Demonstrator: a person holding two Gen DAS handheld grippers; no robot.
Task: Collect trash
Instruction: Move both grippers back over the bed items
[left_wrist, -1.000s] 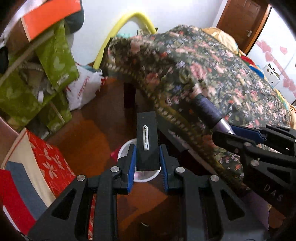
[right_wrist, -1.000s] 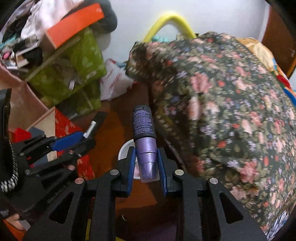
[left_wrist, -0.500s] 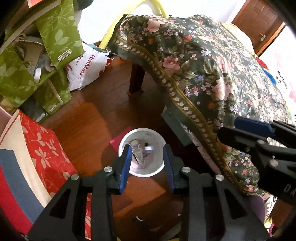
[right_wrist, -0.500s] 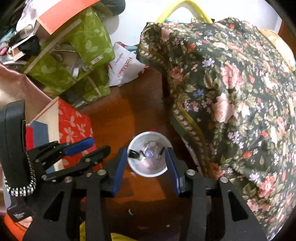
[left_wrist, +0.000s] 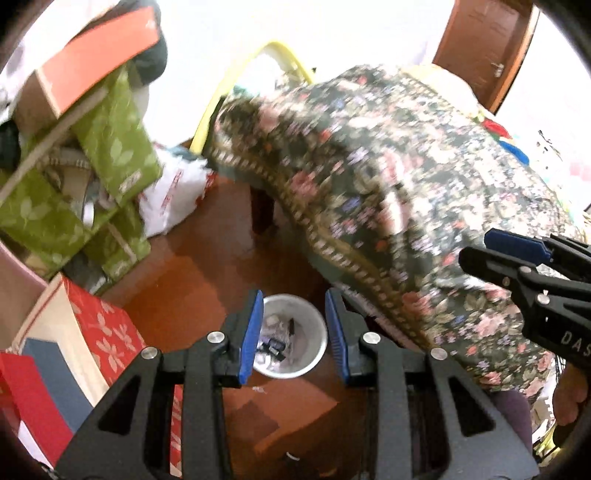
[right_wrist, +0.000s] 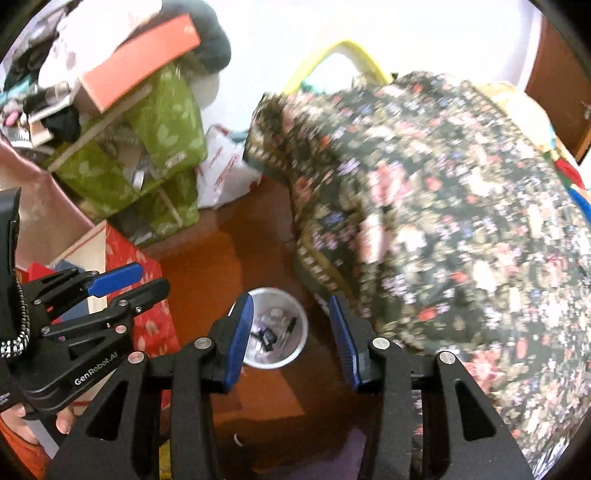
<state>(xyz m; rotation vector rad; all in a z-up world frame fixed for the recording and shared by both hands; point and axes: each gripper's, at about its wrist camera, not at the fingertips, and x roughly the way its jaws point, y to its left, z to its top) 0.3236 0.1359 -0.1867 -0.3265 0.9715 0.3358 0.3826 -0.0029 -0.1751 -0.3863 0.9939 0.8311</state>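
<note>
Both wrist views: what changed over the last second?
The left hand-held gripper let go of a black flat item and the right hand-held gripper a purple tube; both now stand open and empty above the white bin, where trash lies. Bin and floral cloth stayed put.

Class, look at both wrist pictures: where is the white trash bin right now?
The white trash bin stands on the wooden floor below both open grippers, between the red floral box and the floral bedspread.

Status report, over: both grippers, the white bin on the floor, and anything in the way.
Left gripper open, empty. Right gripper open, empty. White bin on the floor below, trash inside. Floral bedspread hangs close beside the bin; nothing covers it.
</note>
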